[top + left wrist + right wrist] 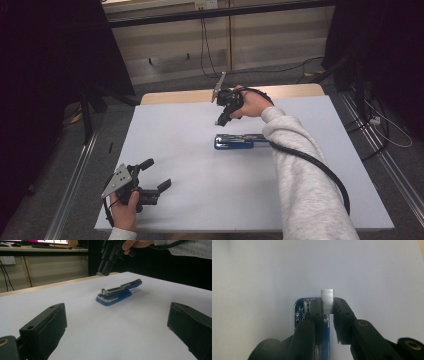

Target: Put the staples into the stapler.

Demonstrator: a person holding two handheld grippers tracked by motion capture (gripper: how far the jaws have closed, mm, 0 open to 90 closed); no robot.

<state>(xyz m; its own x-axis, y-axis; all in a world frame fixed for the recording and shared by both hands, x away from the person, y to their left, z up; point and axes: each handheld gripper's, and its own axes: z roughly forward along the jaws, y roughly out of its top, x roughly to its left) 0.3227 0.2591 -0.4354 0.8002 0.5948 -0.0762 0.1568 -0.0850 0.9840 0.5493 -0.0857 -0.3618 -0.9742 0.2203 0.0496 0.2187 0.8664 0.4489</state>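
Note:
A blue stapler (pixel 239 141) lies with its top swung open near the middle of the white table (pixel 210 200). My right gripper (pixel 220 121) hovers just behind and above it, pointing down, shut on a small silver strip of staples (pixel 327 300). In the right gripper view the stapler (pixel 299 312) lies below the jaws, slightly left of the strip. My left gripper (pixel 157 174) rests at the near left corner of the table, open, with nothing between its jaws. The left gripper view looks past those wide jaws (pixel 117 323) at the stapler (pixel 117 293) and the right gripper (pixel 103 270) above it.
A bare wooden strip (pixel 170 96) runs along the table's far edge. Metal rails (pixel 75 175) flank both sides on the floor. Cables (pixel 385 125) lie on the floor at right, and the right gripper's black cable (pixel 320 167) drapes over the sleeve.

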